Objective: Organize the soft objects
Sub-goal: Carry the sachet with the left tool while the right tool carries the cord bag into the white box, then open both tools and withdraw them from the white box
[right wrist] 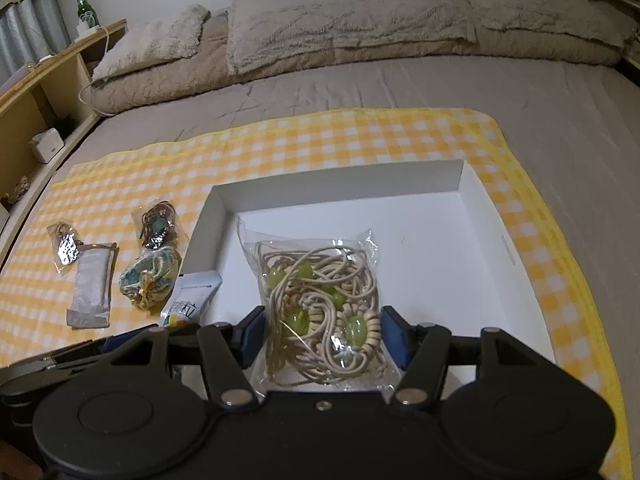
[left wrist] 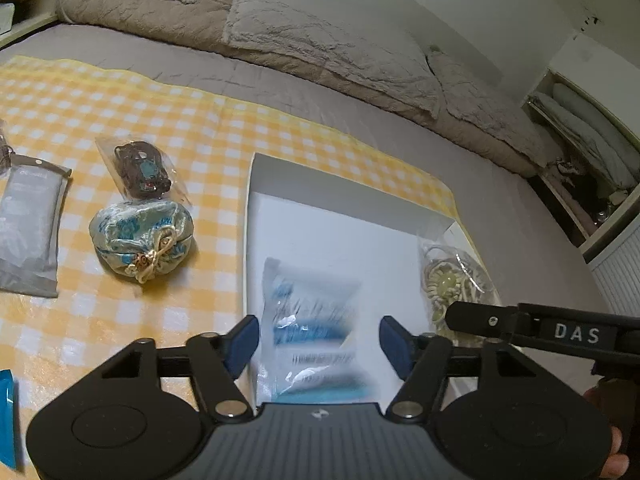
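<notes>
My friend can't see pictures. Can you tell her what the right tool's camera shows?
The right tool holds a clear bag of cream cords and green beads over a white box on a yellow checked cloth spread across a bed. Left of the box lie a blue silk pouch and three small packets.

A bed (right wrist: 440, 84) covered by a grey-brown sheet is seen, with fluffy pillows (right wrist: 344, 12) and a folded quilt (right wrist: 168, 76) laid along its far side. A yellow-and-white checked cloth (right wrist: 320, 140) is spread flat over the near part of the sheet. On this cloth a shallow white box (right wrist: 508, 240) is set at the right, while a silk drawstring pouch (left wrist: 140, 236), a clear bag of dark cord (left wrist: 140, 168), a grey flat packet (left wrist: 28, 220) and a further small clear bag (right wrist: 66, 246) are laid just beside one another at the left.
</notes>
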`<state>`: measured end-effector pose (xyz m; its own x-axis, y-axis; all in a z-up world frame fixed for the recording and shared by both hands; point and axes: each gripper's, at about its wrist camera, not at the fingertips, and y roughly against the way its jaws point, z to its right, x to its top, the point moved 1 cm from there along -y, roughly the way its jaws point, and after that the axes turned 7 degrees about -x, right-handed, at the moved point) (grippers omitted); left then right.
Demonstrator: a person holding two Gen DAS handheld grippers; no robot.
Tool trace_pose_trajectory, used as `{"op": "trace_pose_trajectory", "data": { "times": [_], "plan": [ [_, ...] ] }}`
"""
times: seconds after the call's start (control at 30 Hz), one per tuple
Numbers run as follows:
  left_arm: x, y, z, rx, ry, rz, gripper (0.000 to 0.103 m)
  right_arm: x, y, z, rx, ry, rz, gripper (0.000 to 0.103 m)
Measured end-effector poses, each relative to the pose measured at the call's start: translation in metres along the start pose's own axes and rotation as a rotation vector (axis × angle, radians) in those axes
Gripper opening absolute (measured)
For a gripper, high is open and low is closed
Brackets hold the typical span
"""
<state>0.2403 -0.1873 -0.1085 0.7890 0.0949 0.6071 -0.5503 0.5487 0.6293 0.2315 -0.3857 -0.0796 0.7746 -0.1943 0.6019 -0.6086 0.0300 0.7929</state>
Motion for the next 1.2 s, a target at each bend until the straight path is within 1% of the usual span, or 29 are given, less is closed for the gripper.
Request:
{"op": "trace_pose_trajectory", "data": {
  "times": [0.1,0.3,0.4,0.5,0.53,0.63,0.67,0.77,0.97,1.2],
  "plan": [
    [0.002,0.005,0.000,0.003,-0.015,-0.004,0.071,0.000,-0.007,0.000,0.005,-0.011,-0.022,0.062],
    [0.002,0.010,-0.002,0.062,-0.069,-0.035,0.074,-0.006,-0.024,-0.007,-0.015,0.018,-0.069,0.062],
    [0.003,0.011,-0.005,0.095,-0.095,-0.058,0.079,-0.010,-0.033,-0.014,-0.019,0.035,-0.102,0.062],
    [0.003,0.014,-0.009,0.123,-0.124,-0.077,0.083,-0.012,-0.038,-0.019,-0.003,0.044,-0.123,0.063],
    [0.004,0.015,-0.010,0.131,-0.134,-0.082,0.086,-0.012,-0.039,-0.020,0.003,0.042,-0.127,0.063],
    [0.004,0.016,-0.011,0.147,-0.152,-0.095,0.089,-0.012,-0.039,-0.019,0.006,0.016,-0.122,0.079],
    [0.004,0.016,-0.012,0.150,-0.156,-0.100,0.090,-0.011,-0.038,-0.019,0.006,0.007,-0.120,0.081],
    [0.004,0.015,-0.012,0.160,-0.169,-0.112,0.093,-0.010,-0.035,-0.016,0.011,-0.012,-0.120,0.081],
    [0.003,0.018,-0.008,0.162,-0.206,-0.123,0.096,-0.013,-0.026,-0.012,0.001,-0.008,-0.120,0.081],
    [0.005,0.028,0.001,0.154,-0.238,-0.110,0.096,-0.018,-0.003,-0.001,-0.008,-0.011,-0.077,0.081]
  ]
}}
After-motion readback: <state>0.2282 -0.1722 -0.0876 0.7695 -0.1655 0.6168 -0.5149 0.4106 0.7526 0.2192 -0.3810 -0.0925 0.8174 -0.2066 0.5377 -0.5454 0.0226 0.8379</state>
